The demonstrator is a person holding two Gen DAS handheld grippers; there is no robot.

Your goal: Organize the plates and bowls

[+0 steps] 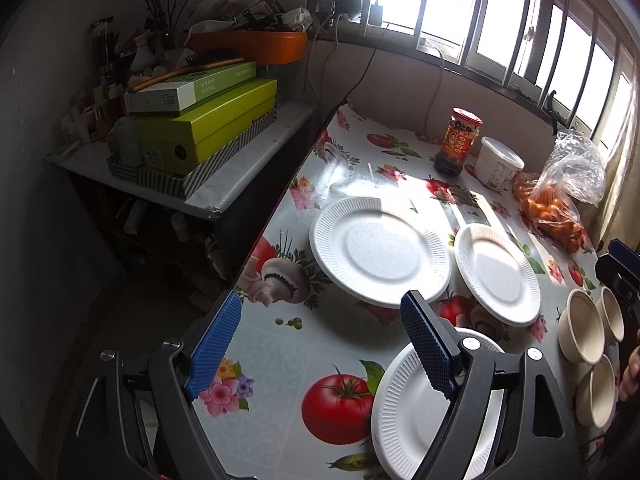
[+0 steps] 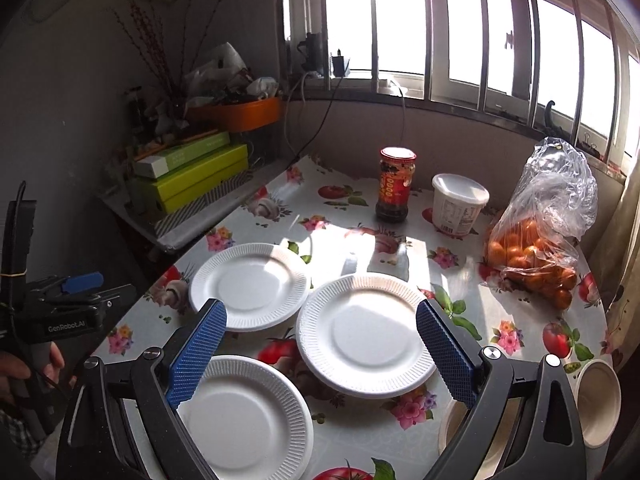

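Right tool point(image 2: 320, 352) spread wide, empty, hovering above middle plate point(image 2: 366, 334); left tool point(image 1: 320, 344) likewise spread, above table point(image 1: 280, 360).

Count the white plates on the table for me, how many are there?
3. The far plate lies near the table's left edge, the middle plate sits beside it, and the near plate lies closest, partly behind the right gripper. None stacked visibly.

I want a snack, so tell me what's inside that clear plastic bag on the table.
The clear plastic bag holds a pile of small orange fruits, bunched at its lower end; its crumpled top looks empty. Anything beneath the pile is hidden, and their exact kind can't be told.
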